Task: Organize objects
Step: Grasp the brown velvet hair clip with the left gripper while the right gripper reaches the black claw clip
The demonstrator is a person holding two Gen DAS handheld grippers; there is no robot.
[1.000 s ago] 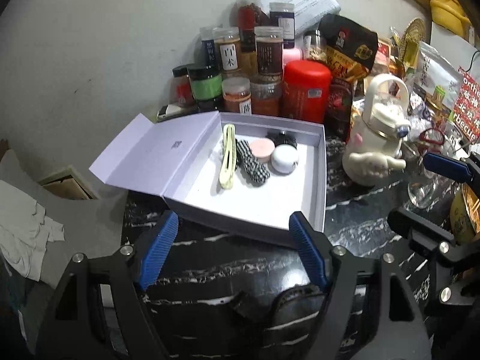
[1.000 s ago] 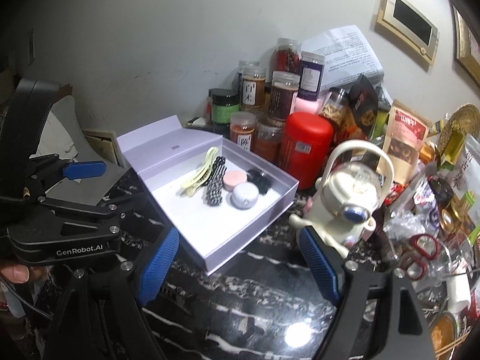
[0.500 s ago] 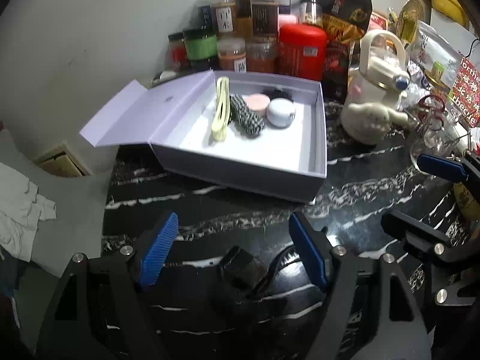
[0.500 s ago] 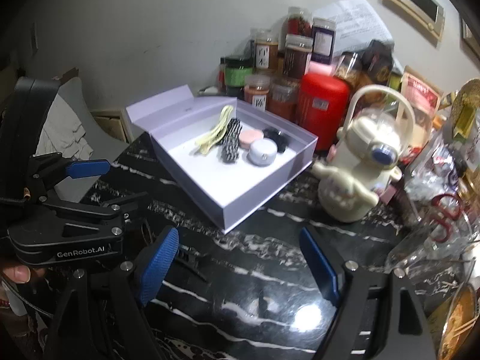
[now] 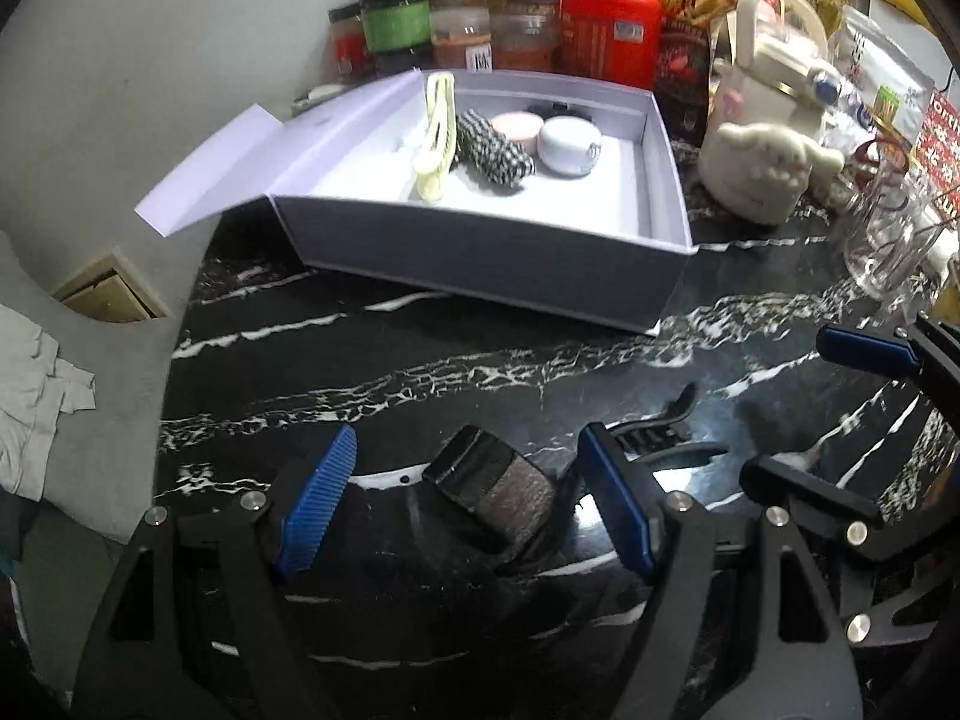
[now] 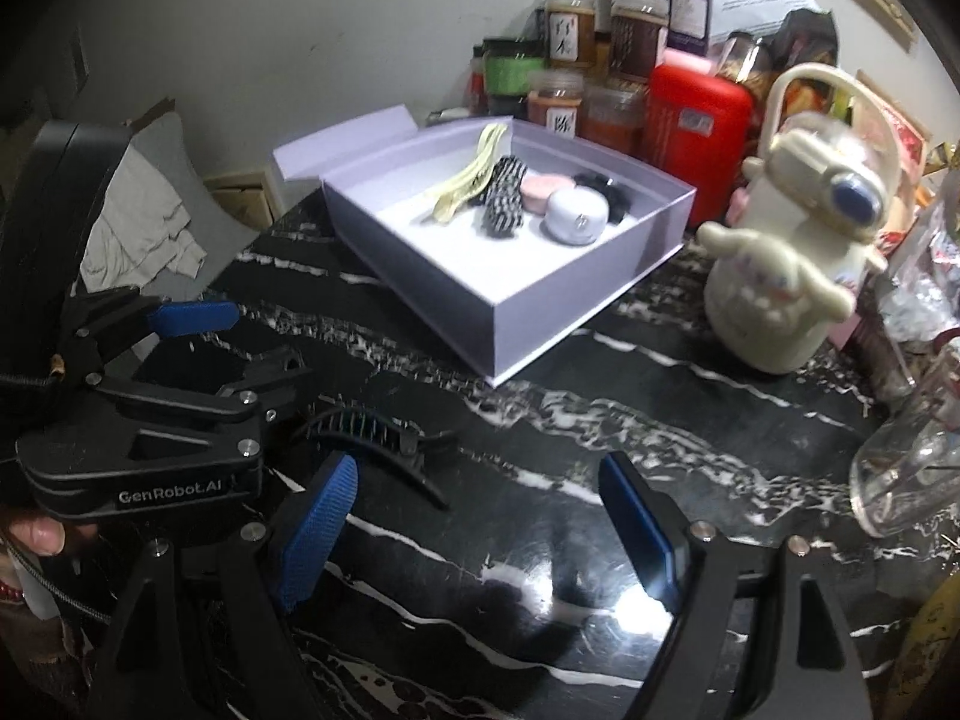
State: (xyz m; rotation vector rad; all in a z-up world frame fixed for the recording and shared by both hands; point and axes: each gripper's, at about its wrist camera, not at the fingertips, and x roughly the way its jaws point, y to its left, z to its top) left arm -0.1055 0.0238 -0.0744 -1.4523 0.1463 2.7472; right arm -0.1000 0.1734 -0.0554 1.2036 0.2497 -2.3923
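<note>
Gleaming black marble tabletop (image 6: 660, 420) (white-veined) against grey wall (image 6: 300, 30)

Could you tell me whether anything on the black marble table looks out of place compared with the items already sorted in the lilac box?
Yes: a black claw hair clip lies loose on the marble table, outside the lilac box that holds the other hair accessories. A dark folded item also sits loose between the left tongs.
</note>
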